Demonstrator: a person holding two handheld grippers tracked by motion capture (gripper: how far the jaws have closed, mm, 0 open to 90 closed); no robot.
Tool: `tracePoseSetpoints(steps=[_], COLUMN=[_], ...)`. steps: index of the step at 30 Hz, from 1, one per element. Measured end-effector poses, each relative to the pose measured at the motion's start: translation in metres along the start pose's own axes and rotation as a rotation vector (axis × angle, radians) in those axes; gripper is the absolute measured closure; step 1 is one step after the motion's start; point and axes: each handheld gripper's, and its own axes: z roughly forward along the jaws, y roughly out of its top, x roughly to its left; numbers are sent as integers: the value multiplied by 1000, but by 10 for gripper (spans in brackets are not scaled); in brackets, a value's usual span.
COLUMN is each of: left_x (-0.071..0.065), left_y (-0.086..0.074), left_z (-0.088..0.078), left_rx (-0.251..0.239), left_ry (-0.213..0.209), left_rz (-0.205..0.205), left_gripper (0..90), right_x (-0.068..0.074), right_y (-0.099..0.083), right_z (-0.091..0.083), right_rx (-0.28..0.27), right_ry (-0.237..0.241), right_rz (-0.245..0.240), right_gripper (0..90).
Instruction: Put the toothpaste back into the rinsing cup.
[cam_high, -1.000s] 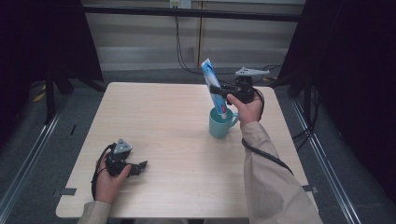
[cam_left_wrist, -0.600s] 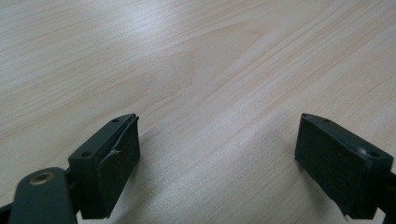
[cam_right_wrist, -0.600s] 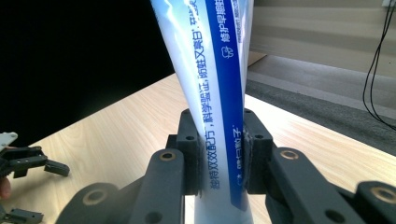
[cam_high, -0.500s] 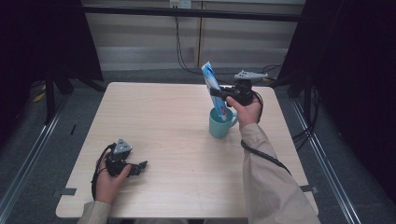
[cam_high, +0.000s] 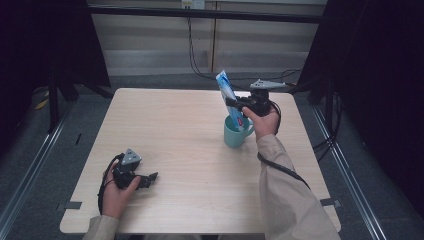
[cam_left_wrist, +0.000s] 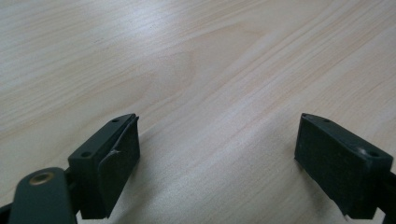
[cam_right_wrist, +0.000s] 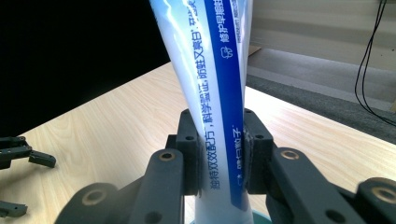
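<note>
A white and blue toothpaste tube (cam_high: 228, 97) stands tilted with its lower end inside a teal mug (cam_high: 234, 134) at the table's right middle. My right gripper (cam_high: 235, 102) is shut on the tube above the mug; in the right gripper view both jaws press the tube (cam_right_wrist: 219, 116) at its middle, with the mug's rim (cam_right_wrist: 259, 217) just below. My left gripper (cam_high: 150, 178) rests on the table near the front left, open, with bare wood between its fingers (cam_left_wrist: 109, 161).
The light wooden table (cam_high: 170, 130) stands over a grey floor. Black cables (cam_high: 192, 45) hang at the back wall. The left gripper (cam_right_wrist: 18, 154) appears far off at the left of the right gripper view.
The right gripper and tube have shifted very slightly; the tube stays in the mug. The left gripper has not moved.
</note>
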Motion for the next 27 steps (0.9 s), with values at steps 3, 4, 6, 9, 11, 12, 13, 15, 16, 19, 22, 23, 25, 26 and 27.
tracePoseSetpoints(steps=[3, 4, 6, 9, 11, 12, 13, 15, 16, 19, 22, 23, 25, 26, 27], left_x=[0, 0, 0, 0, 0, 0, 0, 0, 0, 0, 0, 0, 1, 0, 0], left_y=[0, 0, 0, 0, 0, 0, 0, 0, 0, 0, 0, 0, 0, 0, 0], left_z=[0, 0, 0, 0, 0, 0, 0, 0, 0, 0, 0, 0, 0, 0, 0], left_rx=[-2, 0, 0, -1, 0, 1, 1, 1, 1, 4, 4, 4, 4, 4, 4], left_ry=[0, 0, 1, 2, 2, 1, 1, 0, 0, 0, 1, 0, 0, 1, 1], left_rz=[-2, 0, 3, 1, 3, 3, 2, 2, 2, 6, 6, 7, 7, 7, 7], left_gripper=[138, 138, 138, 138, 138, 138, 138, 138, 138, 138, 138, 138, 138, 138, 138], right_x=[-1, -1, -2, -3, -3, -3, -4, -4, -4, -4, -4, -4, -4, -4, -4], right_y=[-2, -3, -5, -9, -11, -12, -13, -14, -16, -18, -20, -21, -22, -23, -24], right_z=[-1, -1, -1, -2, -1, -1, -1, -1, -1, 0, 0, 0, -1, -1, -1], right_rx=[8, 10, 8, 5, 6, 8, 8, 13, 13, 22, 24, 24, 24, 26, 27], right_ry=[-2, -3, -4, -7, -8, -9, -9, -12, -9, -13, -16, -15, -13, -10, -11], right_rz=[2, 3, 5, 7, 10, 12, 8, 10, 10, 7, 8, 6, 8, 9, 3], right_gripper=[736, 736, 735, 735, 734, 734, 733, 732, 732, 732, 731, 731, 730, 730, 730])
